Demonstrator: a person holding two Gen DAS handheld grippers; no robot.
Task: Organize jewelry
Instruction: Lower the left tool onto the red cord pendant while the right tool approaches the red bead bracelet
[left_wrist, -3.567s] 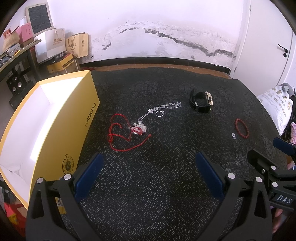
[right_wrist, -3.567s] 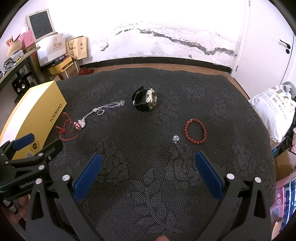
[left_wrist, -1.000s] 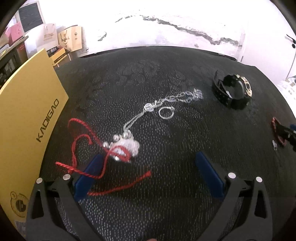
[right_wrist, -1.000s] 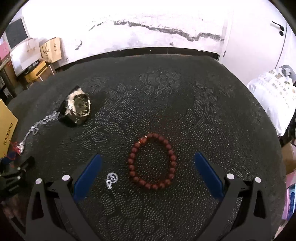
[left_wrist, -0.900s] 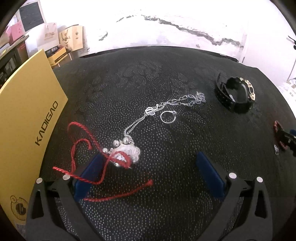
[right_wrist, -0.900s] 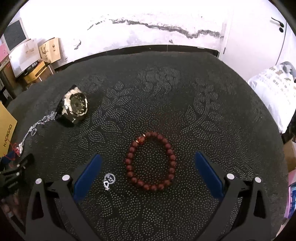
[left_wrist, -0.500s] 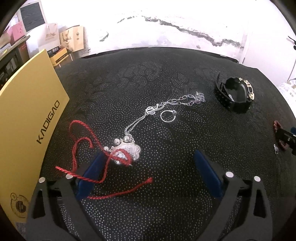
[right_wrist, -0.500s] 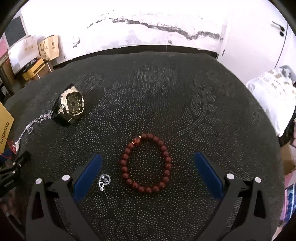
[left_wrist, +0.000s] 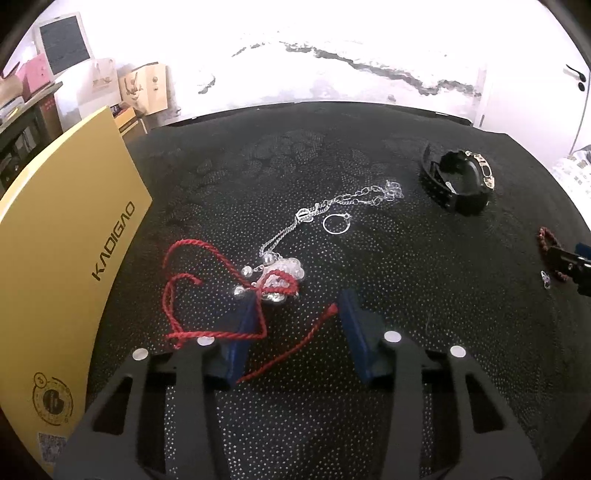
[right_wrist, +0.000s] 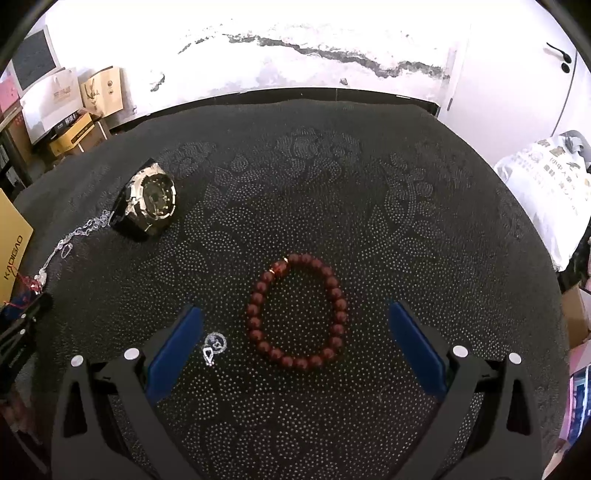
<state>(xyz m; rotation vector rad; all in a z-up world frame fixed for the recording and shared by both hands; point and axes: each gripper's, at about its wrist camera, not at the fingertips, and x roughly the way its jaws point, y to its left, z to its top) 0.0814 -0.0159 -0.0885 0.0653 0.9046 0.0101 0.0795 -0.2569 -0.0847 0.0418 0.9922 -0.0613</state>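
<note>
- Black patterned cloth (right_wrist: 369, 184) covers the table, and every piece of jewelry lies on it; judging by that, none has been put away yet.
- At the left stands a yellow box (left_wrist: 55, 258), presumably where the pieces belong. Its inside is out of sight, so I cannot tell what it holds.
- Near the box lies a red cord (left_wrist: 192, 288) tangled with a silver pendant (left_wrist: 280, 277), whose chain (left_wrist: 332, 201) runs off toward a black watch (left_wrist: 458, 184). A small silver ring (left_wrist: 335, 224) sits just beside the chain.
- The left gripper (left_wrist: 295, 314) is closing, its blue pads on either side of the cord just below the pendant. The left pad touches or overlaps a strand; the pads do not yet pinch anything, so the cord is not held.
- The right gripper (right_wrist: 295, 336) stands wide open and empty over a ring of dark red beads (right_wrist: 297, 312), which lies flat between its pads, clear of both. A small silver charm (right_wrist: 214, 345) lies just beside its left pad.
- My reading: the first pick, the corded pendant, is under way. Left to do are that lift, the beads, the charm, the ring and the watch.
</note>
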